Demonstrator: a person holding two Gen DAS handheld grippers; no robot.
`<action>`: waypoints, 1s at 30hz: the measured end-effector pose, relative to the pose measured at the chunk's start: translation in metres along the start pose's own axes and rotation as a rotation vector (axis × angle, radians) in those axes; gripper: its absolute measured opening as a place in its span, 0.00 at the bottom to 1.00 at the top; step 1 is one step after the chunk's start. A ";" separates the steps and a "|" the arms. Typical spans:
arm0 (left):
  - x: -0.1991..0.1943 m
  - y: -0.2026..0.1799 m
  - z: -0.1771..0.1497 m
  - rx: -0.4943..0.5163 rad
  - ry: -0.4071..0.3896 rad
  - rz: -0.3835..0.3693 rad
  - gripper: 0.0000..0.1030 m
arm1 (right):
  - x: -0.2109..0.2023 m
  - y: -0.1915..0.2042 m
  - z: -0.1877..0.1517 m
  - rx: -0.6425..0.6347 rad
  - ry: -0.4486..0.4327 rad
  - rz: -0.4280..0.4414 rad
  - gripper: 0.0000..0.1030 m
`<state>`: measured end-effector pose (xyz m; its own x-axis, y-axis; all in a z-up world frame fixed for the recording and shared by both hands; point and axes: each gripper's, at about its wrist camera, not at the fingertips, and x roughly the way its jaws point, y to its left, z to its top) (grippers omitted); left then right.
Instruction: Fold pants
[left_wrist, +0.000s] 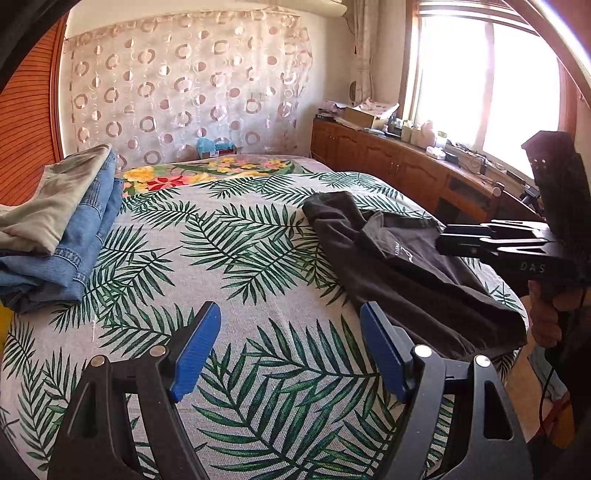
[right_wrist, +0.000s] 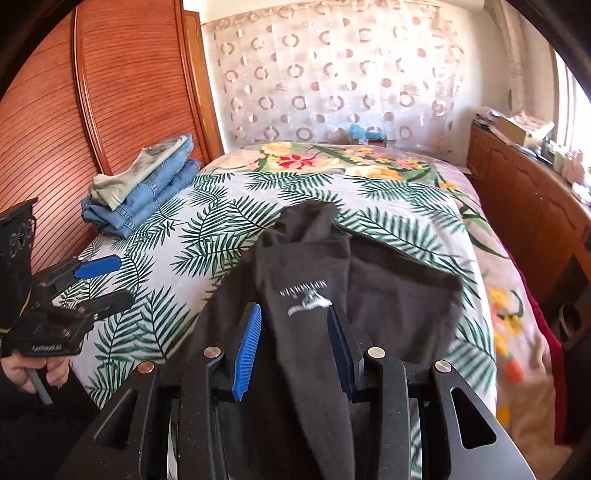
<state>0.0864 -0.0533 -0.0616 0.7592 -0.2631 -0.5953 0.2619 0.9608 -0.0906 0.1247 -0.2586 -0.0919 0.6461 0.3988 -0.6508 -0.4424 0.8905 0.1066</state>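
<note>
Near bed (left_wrist: 258, 229) edge: right tongs (right_wrist: 293, 332) pinch pants (right_wrist: 388, 288); left tongs (left_wrist: 290, 350) spread.

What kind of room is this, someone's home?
Most likely a home bedroom. A bed with a leaf-print cover fills the view, wooden cabinets run under a sunny window, and folded clothes are stacked near dark pants being handled.

"DAS" on right tongs (left_wrist: 439, 242) body (white letters); white logo on dark pants (right_wrist: 310, 297), lettering seemingly unreadable.
</note>
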 end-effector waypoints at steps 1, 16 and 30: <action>0.000 0.001 0.000 -0.002 -0.002 0.001 0.76 | 0.005 0.001 0.003 -0.006 0.007 0.001 0.38; -0.001 0.001 -0.004 -0.007 -0.003 -0.007 0.76 | 0.076 0.014 0.040 -0.063 0.143 0.037 0.32; 0.003 -0.007 -0.009 0.013 0.019 -0.020 0.76 | 0.056 -0.015 0.051 -0.024 0.043 0.015 0.02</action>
<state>0.0816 -0.0598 -0.0700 0.7422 -0.2800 -0.6089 0.2845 0.9542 -0.0920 0.1990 -0.2390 -0.0916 0.6120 0.4015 -0.6813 -0.4671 0.8787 0.0983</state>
